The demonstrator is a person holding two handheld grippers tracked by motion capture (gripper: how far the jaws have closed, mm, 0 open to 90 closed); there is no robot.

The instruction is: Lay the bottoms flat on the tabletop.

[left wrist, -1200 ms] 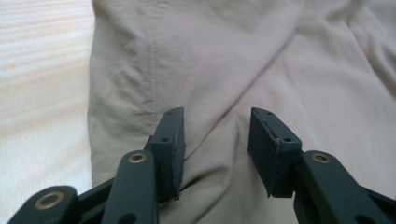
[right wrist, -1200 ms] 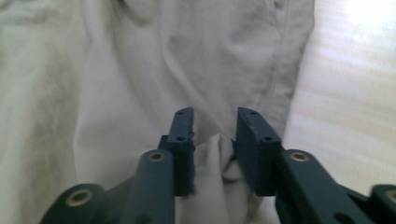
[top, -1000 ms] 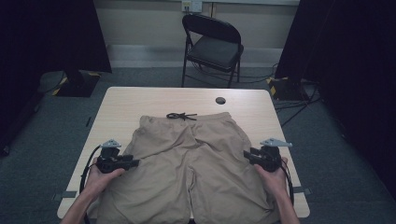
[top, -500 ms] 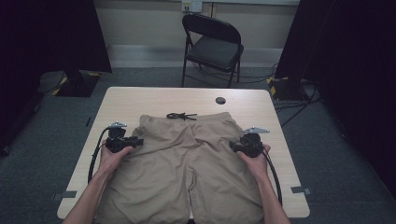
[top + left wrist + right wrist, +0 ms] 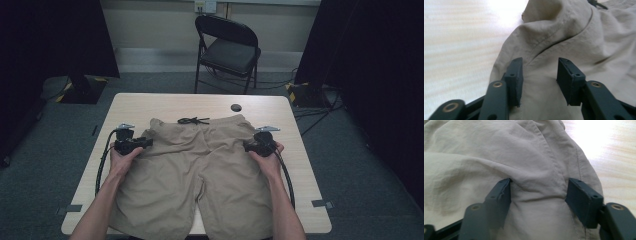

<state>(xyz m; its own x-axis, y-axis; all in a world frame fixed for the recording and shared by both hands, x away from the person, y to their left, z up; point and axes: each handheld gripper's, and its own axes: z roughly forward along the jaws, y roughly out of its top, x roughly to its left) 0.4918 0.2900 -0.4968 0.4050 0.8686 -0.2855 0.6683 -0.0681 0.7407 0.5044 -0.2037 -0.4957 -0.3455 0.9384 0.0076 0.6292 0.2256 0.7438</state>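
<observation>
Bare table [image 5: 150,102] stretches wide open beyond the shorts [image 5: 200,165], with room to pass along the far edge. One small dark disc [image 5: 236,107] sits out there near the far right, and the black drawstring [image 5: 192,120] lies at the waistband's middle. The left gripper [image 5: 145,143] has open wood to its outer side; the right gripper [image 5: 248,146] likewise has a clear strip to the table edge. Between each pair of spread jaws, bunched cloth rises. A folding chair [image 5: 227,50] stands well beyond the table.

No legible text, seemingly.
</observation>
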